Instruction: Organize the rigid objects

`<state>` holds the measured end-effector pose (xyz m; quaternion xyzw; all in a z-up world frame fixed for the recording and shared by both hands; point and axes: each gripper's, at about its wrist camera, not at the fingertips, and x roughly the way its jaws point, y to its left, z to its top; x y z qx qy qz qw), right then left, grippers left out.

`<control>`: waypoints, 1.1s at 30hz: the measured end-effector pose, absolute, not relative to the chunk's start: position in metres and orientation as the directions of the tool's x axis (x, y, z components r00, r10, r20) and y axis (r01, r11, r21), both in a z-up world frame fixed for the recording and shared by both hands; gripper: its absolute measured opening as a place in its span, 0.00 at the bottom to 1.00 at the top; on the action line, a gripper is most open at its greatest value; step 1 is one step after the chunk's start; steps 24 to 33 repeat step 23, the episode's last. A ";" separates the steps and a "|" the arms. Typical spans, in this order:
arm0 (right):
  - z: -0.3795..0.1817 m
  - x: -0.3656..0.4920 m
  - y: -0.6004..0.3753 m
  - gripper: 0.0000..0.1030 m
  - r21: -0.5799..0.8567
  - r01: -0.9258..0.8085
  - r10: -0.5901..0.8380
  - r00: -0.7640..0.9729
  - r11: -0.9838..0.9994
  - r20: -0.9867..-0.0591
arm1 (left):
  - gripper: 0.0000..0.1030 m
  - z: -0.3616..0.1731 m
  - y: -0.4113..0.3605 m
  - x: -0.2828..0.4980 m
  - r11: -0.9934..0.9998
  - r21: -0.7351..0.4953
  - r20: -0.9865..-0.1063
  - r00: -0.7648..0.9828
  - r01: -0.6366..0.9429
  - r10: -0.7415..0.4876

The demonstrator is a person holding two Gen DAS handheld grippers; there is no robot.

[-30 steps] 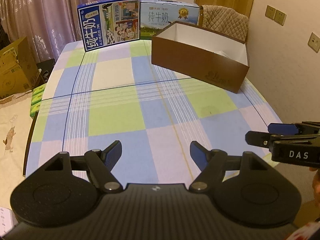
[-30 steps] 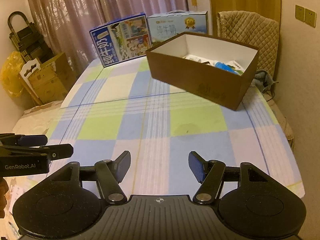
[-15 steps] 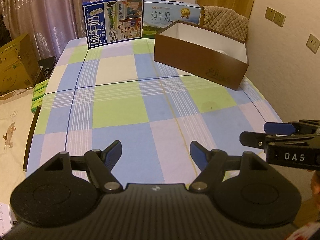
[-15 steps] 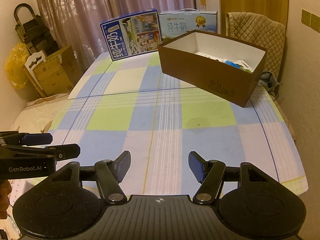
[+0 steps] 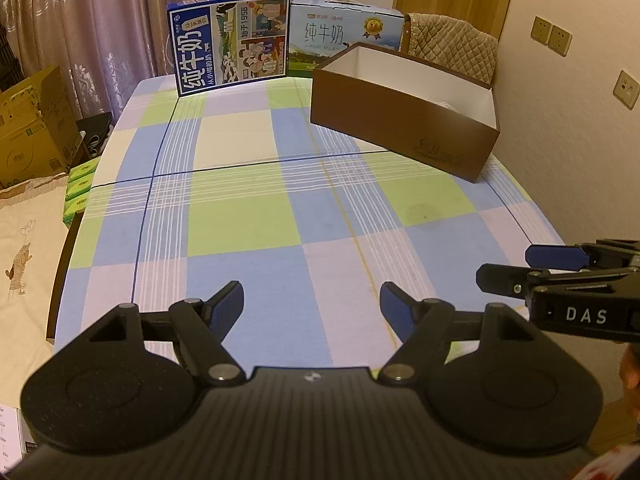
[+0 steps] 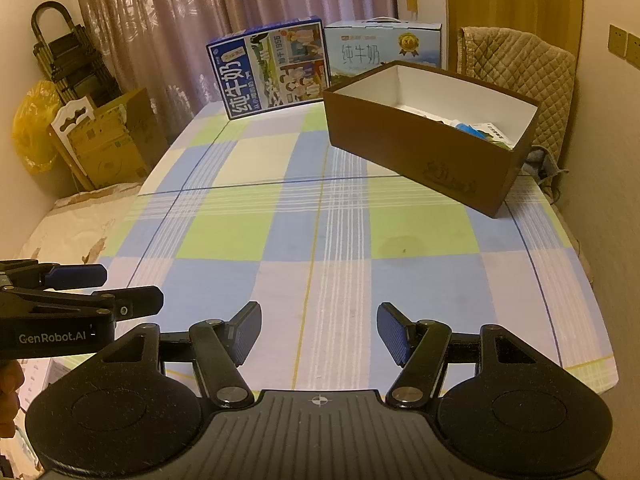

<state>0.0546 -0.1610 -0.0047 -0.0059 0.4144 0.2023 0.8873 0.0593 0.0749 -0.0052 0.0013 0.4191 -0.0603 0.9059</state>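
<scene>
An open brown box [image 5: 404, 120] with a white inside stands at the far right of the checked table [image 5: 240, 216]. In the right wrist view the box [image 6: 420, 152] holds several small packets [image 6: 480, 130]. My left gripper [image 5: 311, 304] is open and empty above the near table edge. My right gripper [image 6: 318, 330] is open and empty, also above the near edge. Each gripper shows in the other's view, the right one [image 5: 532, 266] and the left one [image 6: 132, 288].
Two milk cartons stand at the table's far edge, a dark blue one [image 5: 232, 64] and a light blue one [image 5: 344, 40]. A quilted chair [image 6: 520, 80] is behind the box. Cardboard boxes [image 5: 32, 132] sit on the floor at left. A wall is close on the right.
Both grippers have drawn back and risen a little, so the box and cartons look farther off. Both stay open and empty.
</scene>
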 end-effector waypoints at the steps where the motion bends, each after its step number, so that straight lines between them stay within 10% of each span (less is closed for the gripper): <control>1: -0.005 0.055 -0.161 0.59 0.157 -0.364 0.354 0.575 0.918 -0.738 | 0.70 -0.005 0.075 0.059 0.993 -0.049 -0.759 0.642 0.110 -0.109; 33: -0.008 0.061 -0.161 0.59 0.158 -0.371 0.357 0.562 0.915 -0.746 | 0.70 -0.009 0.073 0.066 0.993 -0.052 -0.766 0.634 0.103 -0.106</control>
